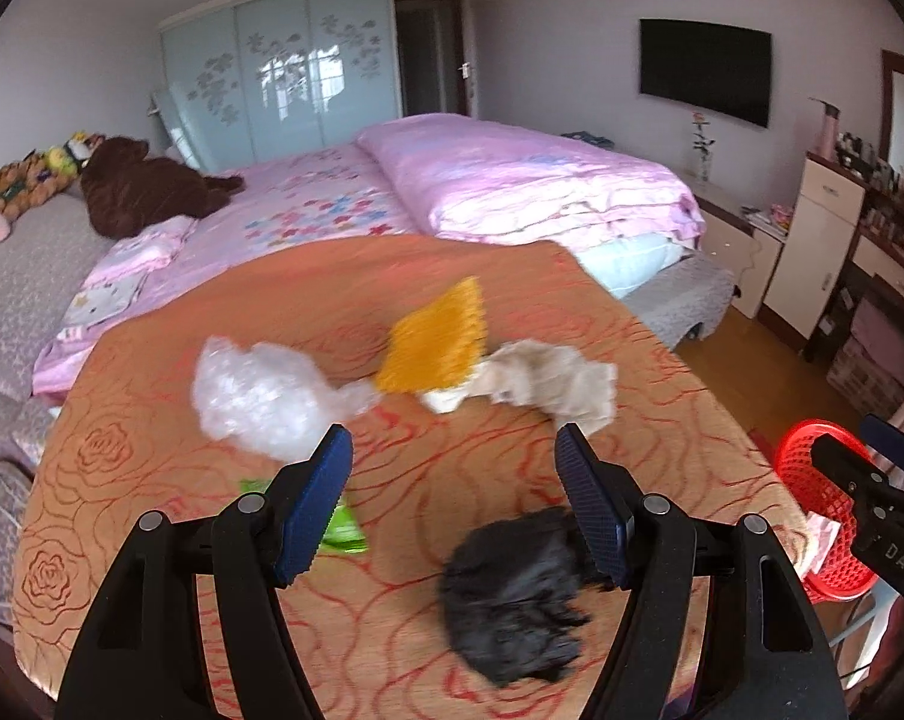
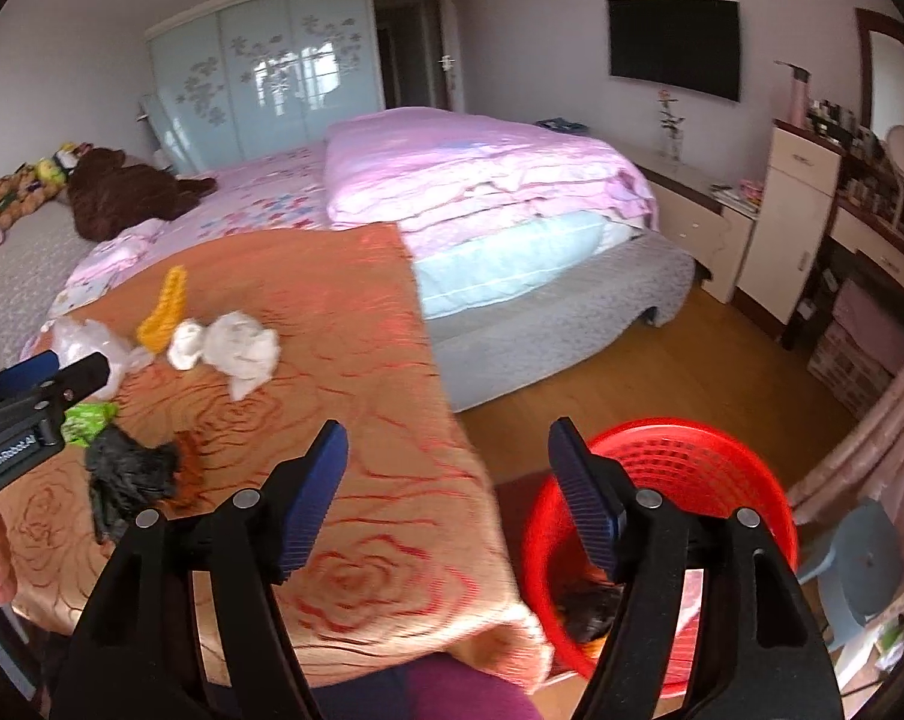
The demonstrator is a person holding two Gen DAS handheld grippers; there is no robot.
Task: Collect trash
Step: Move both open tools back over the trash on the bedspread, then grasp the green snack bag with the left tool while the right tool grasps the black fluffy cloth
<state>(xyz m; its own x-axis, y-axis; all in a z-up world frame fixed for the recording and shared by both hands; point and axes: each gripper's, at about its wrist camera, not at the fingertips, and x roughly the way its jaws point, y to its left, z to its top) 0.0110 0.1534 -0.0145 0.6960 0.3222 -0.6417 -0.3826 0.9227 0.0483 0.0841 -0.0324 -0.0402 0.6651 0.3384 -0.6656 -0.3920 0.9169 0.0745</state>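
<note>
On table (image 1: 152,480): black wad (image 1: 511,606) under left gripper (image 1: 454,456), jaws apart | right gripper (image 2: 446,450) over red basket (image 2: 691,468), jaws apart, empty

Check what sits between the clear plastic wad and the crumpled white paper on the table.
The yellow mesh piece sits between clear plastic wad and crumpled white paper; left wrist view shows it best.

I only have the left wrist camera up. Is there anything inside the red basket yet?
Observer: Yes. The right wrist view looks down into the red basket, and a dark crumpled piece lies at its bottom.
Operator: Is the right gripper carrying anything?
Observer: No. The right gripper has its jaws open with nothing between them. One finger is over the table edge and the other over the basket.
</note>
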